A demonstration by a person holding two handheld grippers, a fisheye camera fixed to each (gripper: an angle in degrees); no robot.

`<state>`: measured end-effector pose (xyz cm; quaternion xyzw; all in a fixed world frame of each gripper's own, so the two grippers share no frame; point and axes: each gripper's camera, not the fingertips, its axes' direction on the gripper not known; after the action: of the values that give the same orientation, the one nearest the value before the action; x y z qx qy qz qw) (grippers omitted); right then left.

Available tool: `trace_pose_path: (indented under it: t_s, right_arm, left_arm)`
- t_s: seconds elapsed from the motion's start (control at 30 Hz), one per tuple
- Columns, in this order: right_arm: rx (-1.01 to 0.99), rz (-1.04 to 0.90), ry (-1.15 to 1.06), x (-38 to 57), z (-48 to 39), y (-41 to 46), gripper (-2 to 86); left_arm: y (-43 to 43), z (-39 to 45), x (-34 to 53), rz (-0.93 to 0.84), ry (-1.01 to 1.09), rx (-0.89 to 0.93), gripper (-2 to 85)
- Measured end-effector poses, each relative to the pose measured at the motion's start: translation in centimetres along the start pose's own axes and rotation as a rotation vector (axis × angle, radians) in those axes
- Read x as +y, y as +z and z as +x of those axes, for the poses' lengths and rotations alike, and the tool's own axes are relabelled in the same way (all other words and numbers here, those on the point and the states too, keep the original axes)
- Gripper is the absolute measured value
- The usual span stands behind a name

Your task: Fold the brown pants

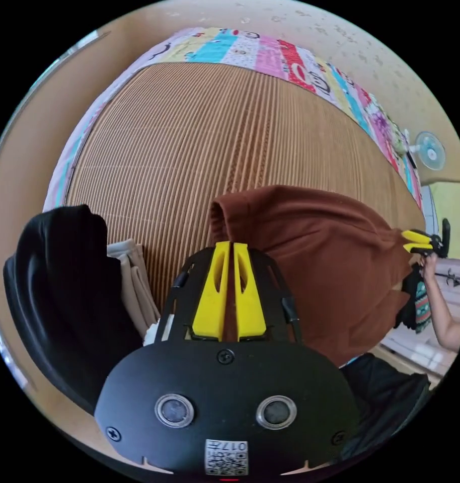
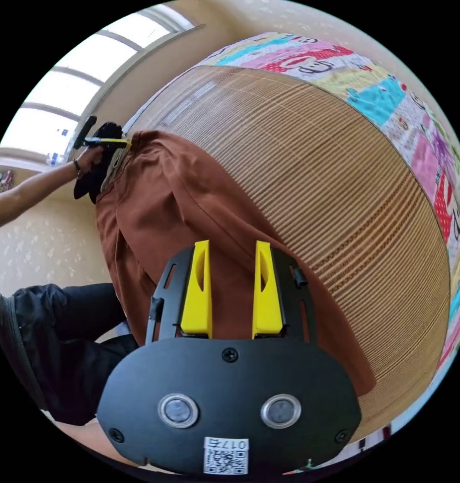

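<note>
The brown pants (image 1: 330, 246) lie spread over a ribbed bamboo mat (image 1: 200, 141) on a bed. In the left gripper view, my left gripper (image 1: 232, 246) is shut on a folded corner of the pants, with a strip of brown cloth between its yellow jaws. At the far end of the pants a hand holds my right gripper (image 1: 416, 242). In the right gripper view, my right gripper (image 2: 232, 246) stands open just above the brown pants (image 2: 189, 211), its jaws well apart. A hand holds the left gripper (image 2: 109, 142) at the pants' far corner.
A black garment (image 1: 64, 292) and folded beige clothes (image 1: 134, 282) sit on the mat beside my left gripper. A colourful patchwork quilt (image 1: 290, 55) borders the mat. A small fan (image 1: 430, 151) stands by the wall. A window (image 2: 64, 85) is behind the person's arm (image 2: 28, 188).
</note>
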<state>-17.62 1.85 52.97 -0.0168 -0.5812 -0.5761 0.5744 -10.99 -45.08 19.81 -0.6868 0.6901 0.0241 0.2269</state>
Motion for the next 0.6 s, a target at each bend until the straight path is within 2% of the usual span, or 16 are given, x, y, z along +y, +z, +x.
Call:
trace_pose_path:
  t_s: [0.13,0.2,0.27,0.33,0.43,0.5,0.53,0.6]
  right_arm:
    - [0.043,-0.108,-0.109,-3.6,-0.6,3.1,10.8]
    - [0.117,-0.279,-0.145,-5.3,0.1,5.9,6.2]
    - [0.125,-0.317,-0.175,-5.8,0.7,5.6,4.0]
    - [0.059,-0.297,-0.176,-6.1,1.9,3.4,3.4]
    - [-0.200,-0.176,-0.179,-5.5,6.1,-2.3,3.0]
    - [-0.391,-0.004,-0.099,-4.7,12.3,-6.4,3.0]
    - [-0.425,0.040,-0.063,-4.5,14.2,-7.1,3.0]
    - [-0.444,0.203,0.229,-4.5,22.0,-7.6,3.9]
  left_arm:
    - [-3.8,-0.9,-0.4,0.013,0.092,0.222,-0.4]
    - [-6.0,-2.0,-0.8,0.025,0.148,0.476,-0.5]
    - [-7.5,-2.8,-1.2,0.024,0.208,0.654,-0.5]
    - [-9.3,-3.5,-1.6,0.038,0.282,0.769,-0.6]
    - [-11.9,-5.3,-3.2,0.116,0.364,0.900,-0.7]
    - [-12.0,-8.3,-5.5,0.246,0.289,0.989,-0.7]
    - [-11.6,-9.3,-6.1,0.284,0.237,1.004,-0.7]
    - [-7.6,-13.4,-8.4,0.331,-0.146,0.921,-0.6]
